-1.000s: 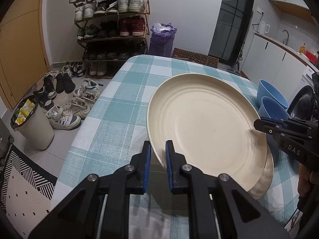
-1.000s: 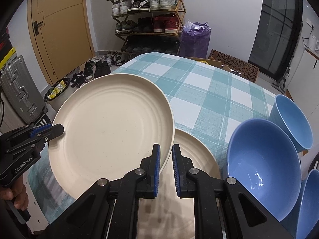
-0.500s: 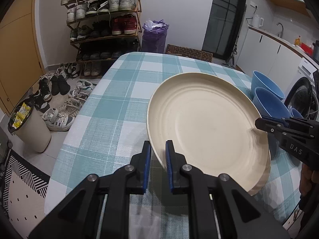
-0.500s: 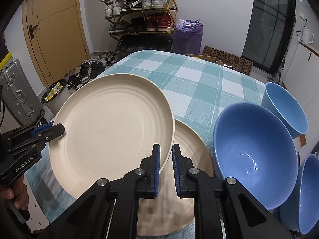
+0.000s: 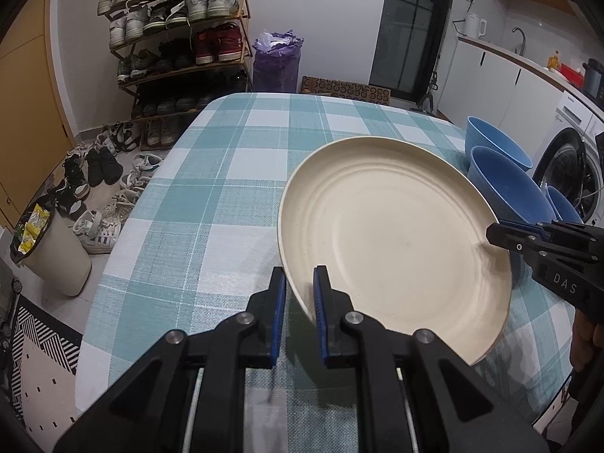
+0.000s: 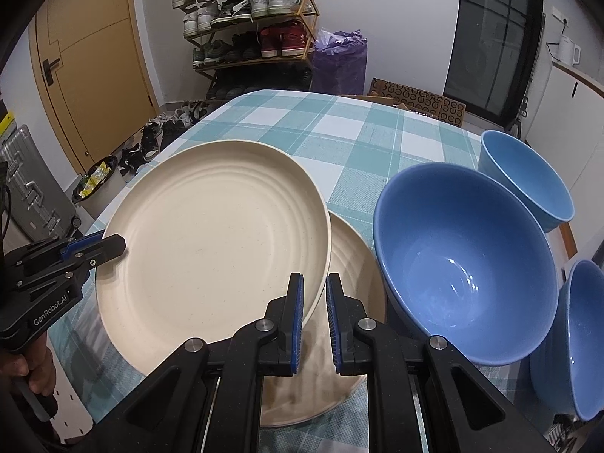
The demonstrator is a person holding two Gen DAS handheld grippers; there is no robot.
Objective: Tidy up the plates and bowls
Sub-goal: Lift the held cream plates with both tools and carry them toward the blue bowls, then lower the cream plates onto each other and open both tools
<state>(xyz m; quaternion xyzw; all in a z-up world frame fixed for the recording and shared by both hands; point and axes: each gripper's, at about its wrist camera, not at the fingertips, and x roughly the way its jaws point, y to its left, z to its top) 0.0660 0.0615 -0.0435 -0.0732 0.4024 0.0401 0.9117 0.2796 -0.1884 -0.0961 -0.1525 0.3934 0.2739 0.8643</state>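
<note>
Large round cream plate (image 6: 211, 234), concentric ridges, faint speckle: tilted above checked teal-white worktop (image 5: 234, 173), overlapping second cream plate (image 6: 355, 264) lying flat. Left gripper (image 5: 298, 302) fingers clamped on one rim, right gripper (image 6: 314, 302) fingers clamped on opposite rim. Three glossy blue bowls (image 6: 468, 264) just beside.

A desk (image 5: 234, 173) in a teal-and-white check cloth fills the foreground. Behind it a wooden shoe rack (image 5: 181, 37) stands against the wall (every shelf crowded), with loose shoes (image 5: 98, 173) on the floor, a purple bag (image 5: 277, 58), a bin (image 5: 49, 249), a yellow door (image 6: 94, 60), a kettle (image 5: 473, 26) and a washing machine (image 5: 570, 166).
</note>
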